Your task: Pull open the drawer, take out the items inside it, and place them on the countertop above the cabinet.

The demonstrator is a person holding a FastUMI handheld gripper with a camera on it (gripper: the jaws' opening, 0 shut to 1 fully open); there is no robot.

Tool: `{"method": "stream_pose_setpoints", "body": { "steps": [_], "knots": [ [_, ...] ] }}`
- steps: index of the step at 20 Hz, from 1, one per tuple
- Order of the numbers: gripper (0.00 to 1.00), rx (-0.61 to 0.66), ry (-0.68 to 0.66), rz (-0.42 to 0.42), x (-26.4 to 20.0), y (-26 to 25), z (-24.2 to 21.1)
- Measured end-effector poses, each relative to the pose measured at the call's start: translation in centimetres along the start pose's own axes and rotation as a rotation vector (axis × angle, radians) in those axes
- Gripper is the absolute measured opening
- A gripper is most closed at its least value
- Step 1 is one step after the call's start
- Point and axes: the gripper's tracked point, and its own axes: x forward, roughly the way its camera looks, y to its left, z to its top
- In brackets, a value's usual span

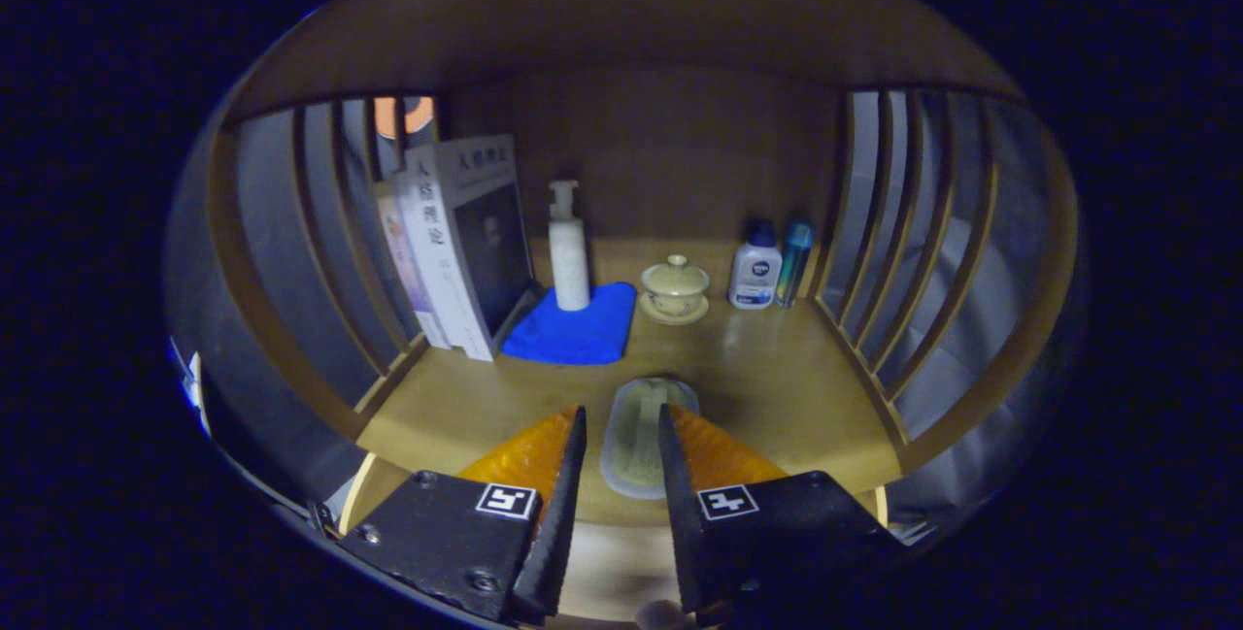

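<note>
- Scanning from the left: a slatted wooden side wall (pixel 320 251) is seen bounding a wooden countertop (pixel 777 387).
- Several upright books (pixel 456 242), white and grey, are propped against that left wall.
- A folded blue cloth (pixel 578 329) is laid just beside the books; a tall white pump bottle (pixel 568 251) is stood on its rear part.
- A pale lidded ceramic cup on a saucer (pixel 675 288) is set right of the cloth, apart from it.
- A pale green oblong packet in clear wrap (pixel 641 431) lies flat on the countertop, between the gripper fingers.
- The gripper (pixel 621 431) is held with fingers spread; the packet is flanked, but whether either finger presses on it cannot be told.
- A small white bottle with a blue cap (pixel 755 271) and a slim teal bottle (pixel 794 261) are stood touching, near the right slatted wall (pixel 913 242).
</note>
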Motion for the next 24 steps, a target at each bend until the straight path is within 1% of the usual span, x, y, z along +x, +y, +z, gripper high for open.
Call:
{"method": "stream_pose_setpoints", "body": {
  "steps": [6, 9, 11, 15, 17, 20, 21, 24],
  "knots": [
    [0.47, -0.087, -0.260, -0.028, -8.7, 0.8, 0.3],
    [0.48, -0.094, -0.387, -0.035, -13.5, 1.2, -1.0],
    [0.49, -0.089, -0.443, -0.030, -16.0, 1.7, -2.5],
    [1.00, -0.069, -0.501, -0.028, -19.7, 2.2, -5.6],
    [1.00, -0.076, -0.528, -0.032, -21.0, 2.1, -7.6],
    [1.00, -0.091, -0.529, -0.051, -21.5, 1.9, -11.5],
    [1.00, -0.085, -0.516, -0.052, -21.3, 1.8, -13.1],
    [1.00, -0.014, -0.436, -0.031, -19.6, 1.7, -18.5]
  ]
}}
